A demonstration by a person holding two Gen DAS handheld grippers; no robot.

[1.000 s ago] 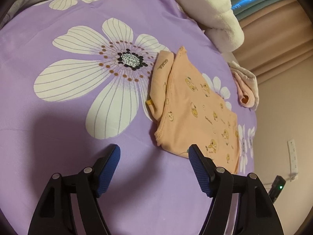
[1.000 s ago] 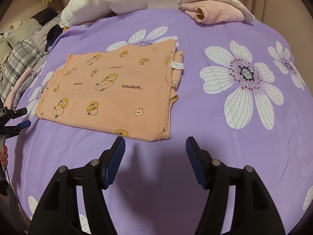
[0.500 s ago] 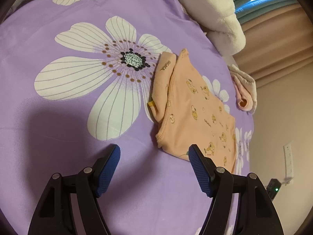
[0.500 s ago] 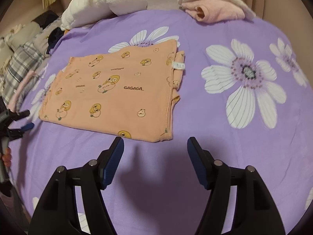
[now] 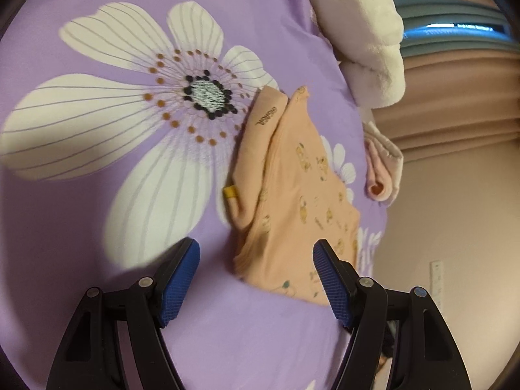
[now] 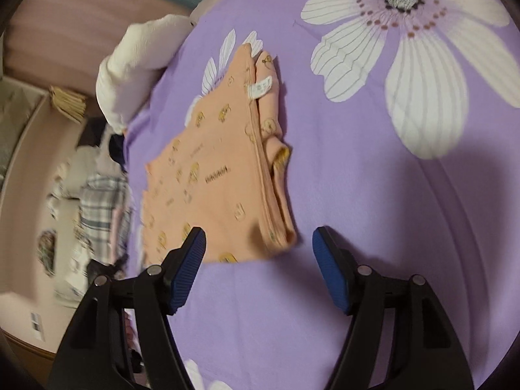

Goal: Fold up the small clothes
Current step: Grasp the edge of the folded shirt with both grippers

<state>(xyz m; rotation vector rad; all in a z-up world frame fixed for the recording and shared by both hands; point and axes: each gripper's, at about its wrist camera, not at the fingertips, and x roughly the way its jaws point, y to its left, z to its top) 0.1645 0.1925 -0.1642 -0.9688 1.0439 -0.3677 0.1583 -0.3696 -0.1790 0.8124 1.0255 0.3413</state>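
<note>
Orange garment (image 6: 227, 188) corner seemingly between spread fingers (image 6: 190, 269)

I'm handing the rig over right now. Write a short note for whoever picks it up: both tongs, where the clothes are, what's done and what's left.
Left tongs: open, empty, over the near corner of the orange printed garment.
Right tongs: open, empty, at the garment's opposite near corner.
Garment: flat on the purple floral bedspread, already folded at least once, its sides tucked under; white label at the far end.
Done: a folded pink garment sits at the far edge beside a white plush blanket.
Left: probably grip both near corners and fold the orange garment over, then set it aside.
</note>
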